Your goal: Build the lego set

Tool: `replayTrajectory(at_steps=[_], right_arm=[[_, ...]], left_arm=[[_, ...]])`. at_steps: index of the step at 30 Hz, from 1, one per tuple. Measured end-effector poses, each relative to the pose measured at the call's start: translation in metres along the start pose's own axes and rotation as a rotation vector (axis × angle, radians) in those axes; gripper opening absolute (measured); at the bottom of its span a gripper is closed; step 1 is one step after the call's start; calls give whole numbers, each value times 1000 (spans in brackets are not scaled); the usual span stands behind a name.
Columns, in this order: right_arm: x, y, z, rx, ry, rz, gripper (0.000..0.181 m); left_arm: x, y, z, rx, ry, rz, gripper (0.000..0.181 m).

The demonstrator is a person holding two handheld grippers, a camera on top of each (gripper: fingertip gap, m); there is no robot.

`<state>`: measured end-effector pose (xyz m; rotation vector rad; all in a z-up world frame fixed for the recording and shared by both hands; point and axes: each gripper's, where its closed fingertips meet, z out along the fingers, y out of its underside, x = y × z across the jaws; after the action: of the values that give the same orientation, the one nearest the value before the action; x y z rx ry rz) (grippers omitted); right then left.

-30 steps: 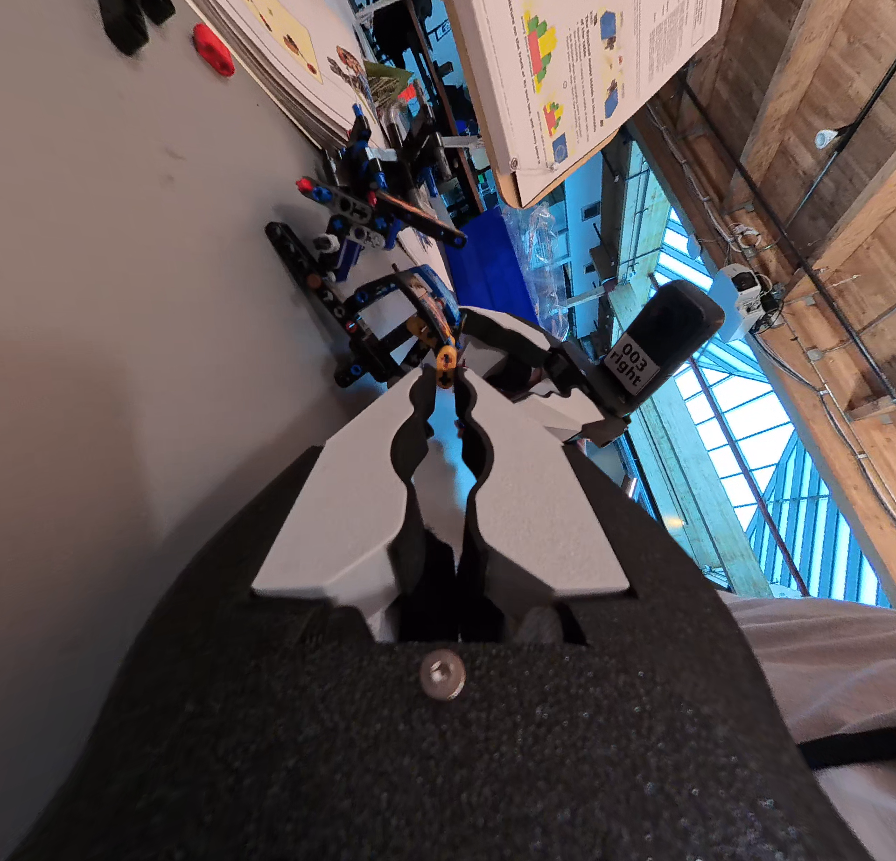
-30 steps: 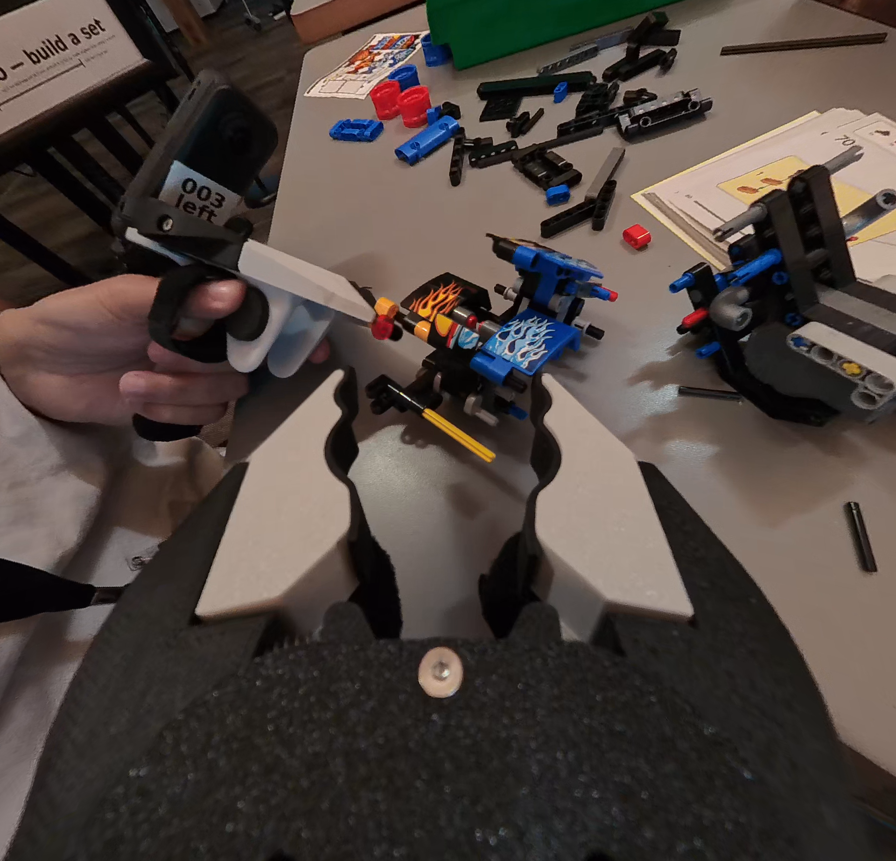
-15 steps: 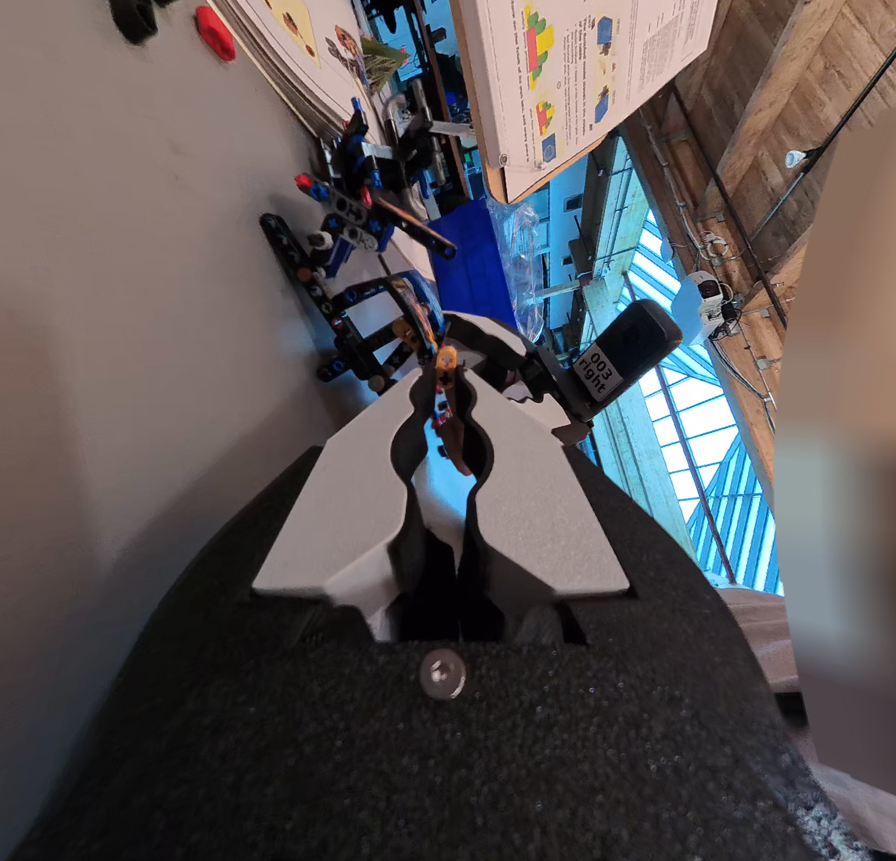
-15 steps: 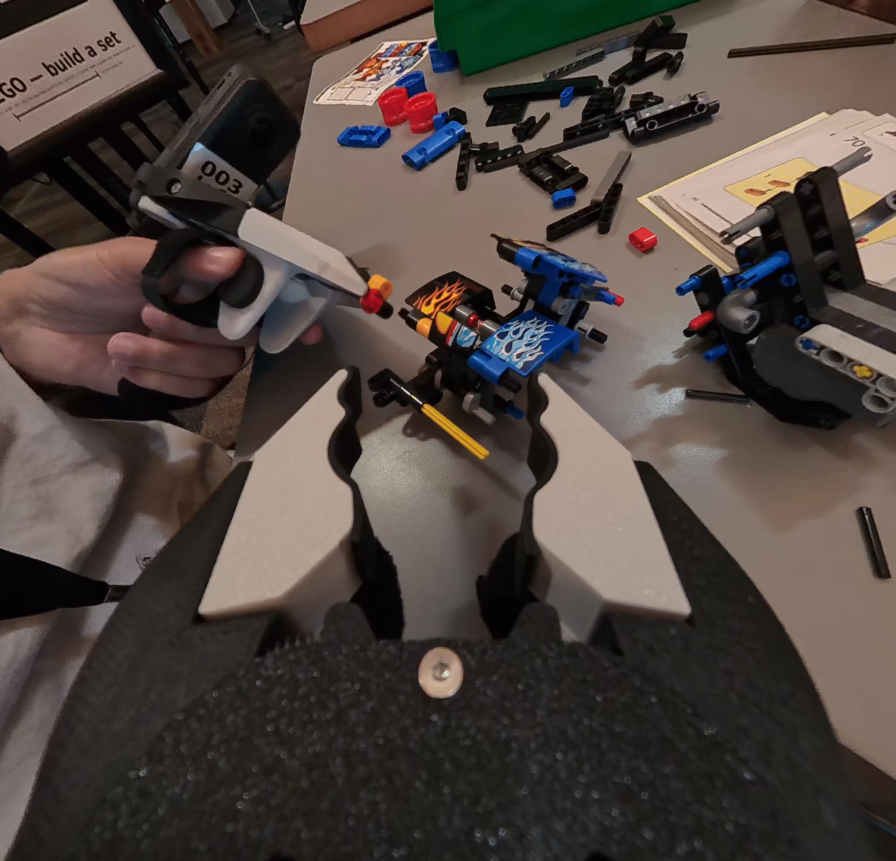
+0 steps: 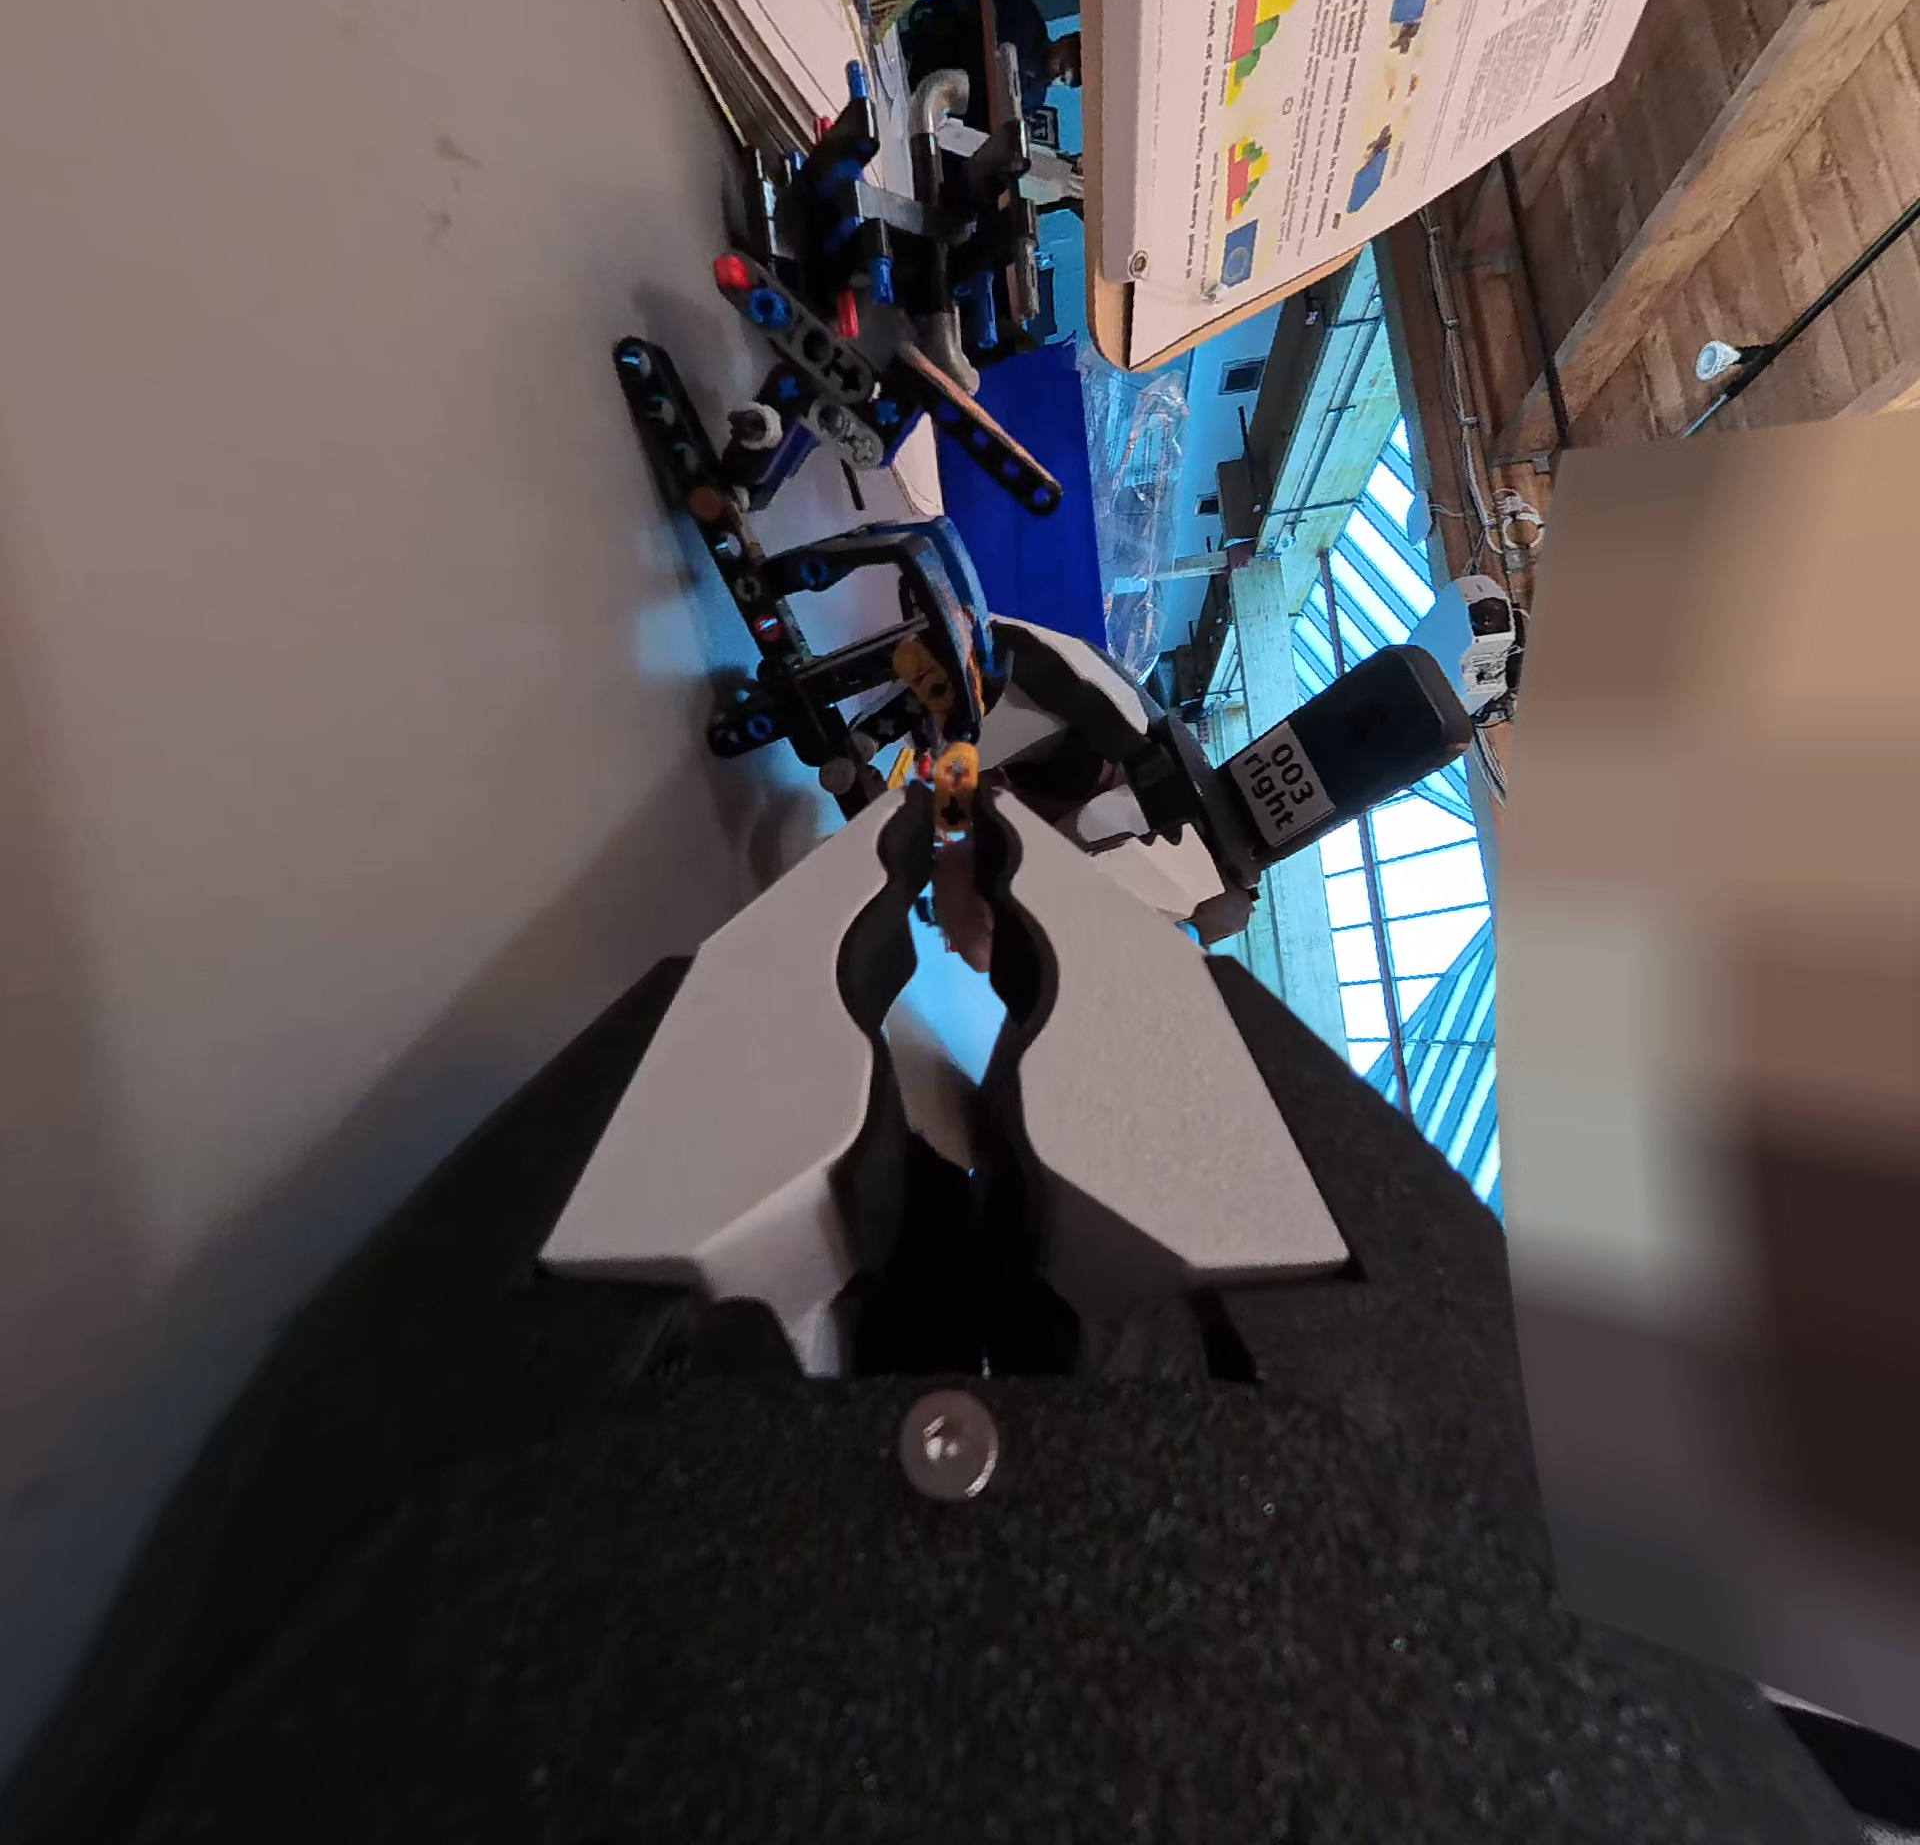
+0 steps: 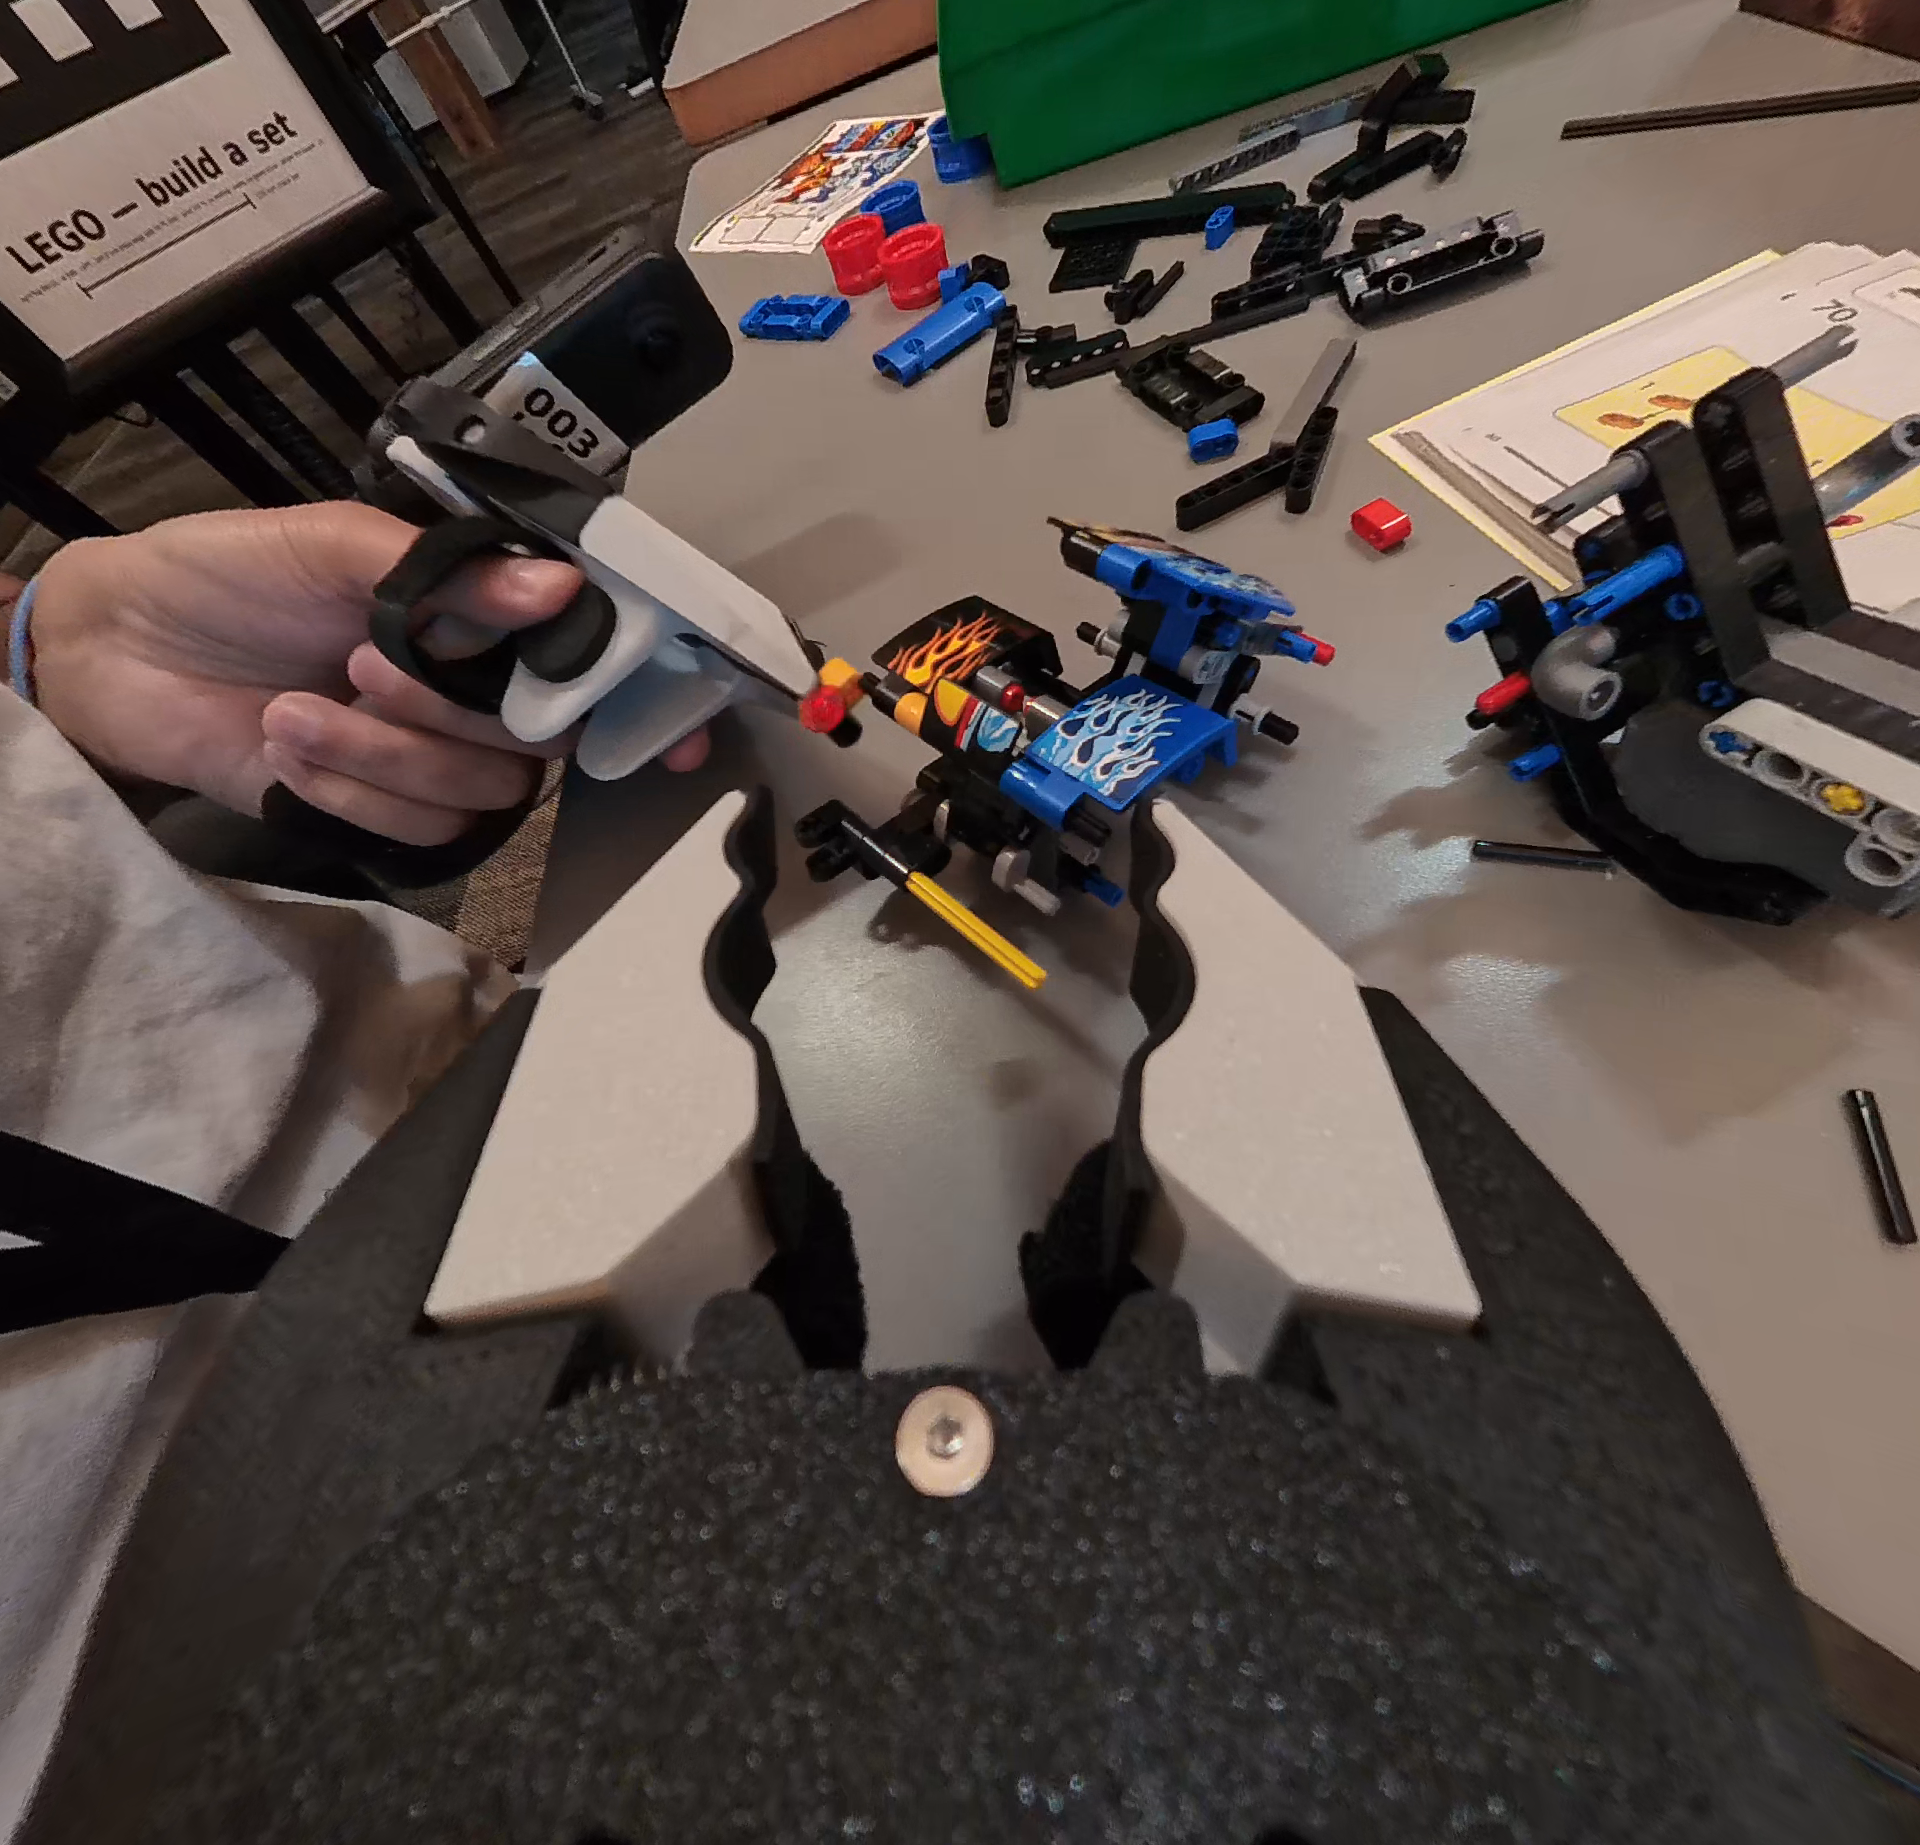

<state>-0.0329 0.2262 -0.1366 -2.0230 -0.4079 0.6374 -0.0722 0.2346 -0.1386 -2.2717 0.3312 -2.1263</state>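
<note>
A small vehicle model (image 6: pixel 1122 746) with blue and black flame panels and a yellow axle lies on the grey table (image 6: pixel 935 445). My left gripper (image 6: pixel 816 689) is shut on a small orange and red connector piece (image 6: pixel 831 702) and holds it right at the model's near-left end; I cannot tell whether they touch. In the left wrist view the piece (image 5: pixel 954 777) sits between my shut left gripper's (image 5: pixel 951 808) tips, in front of the model (image 5: pixel 831 652). My right gripper (image 6: pixel 951 819) is open, its fingers astride the model's near end, empty. It also shows in the left wrist view (image 5: pixel 1091 756).
A larger black and grey assembly (image 6: pixel 1714 715) stands at the right on an instruction booklet (image 6: pixel 1507 445). Loose black, blue and red parts (image 6: pixel 1195 341) lie at the back before a green box (image 6: pixel 1195 29). A black axle (image 6: pixel 1881 1161) lies at the right; a red stud (image 6: pixel 1380 525) lies behind the model. Across from one pair of fingers to the other is roughly 5 cm. The black axle (image 6: pixel 1881 1161) is about 12 cm from my right fingertips.
My left gripper drew the orange and red piece a little away from the model, then brought it back to the model's end. The right gripper stayed open by the model.
</note>
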Motion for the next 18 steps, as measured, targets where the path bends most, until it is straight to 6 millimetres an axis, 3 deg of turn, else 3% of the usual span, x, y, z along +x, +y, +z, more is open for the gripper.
replayTrajectory(at_steps=[1,18], right_arm=[[0,0,0,0,1,0,68],[-1,0,0,-1,-19,24,68]], left_arm=[[1,0,0,0,7,-1,5],[1,-5,0,9,35,-44,6]])
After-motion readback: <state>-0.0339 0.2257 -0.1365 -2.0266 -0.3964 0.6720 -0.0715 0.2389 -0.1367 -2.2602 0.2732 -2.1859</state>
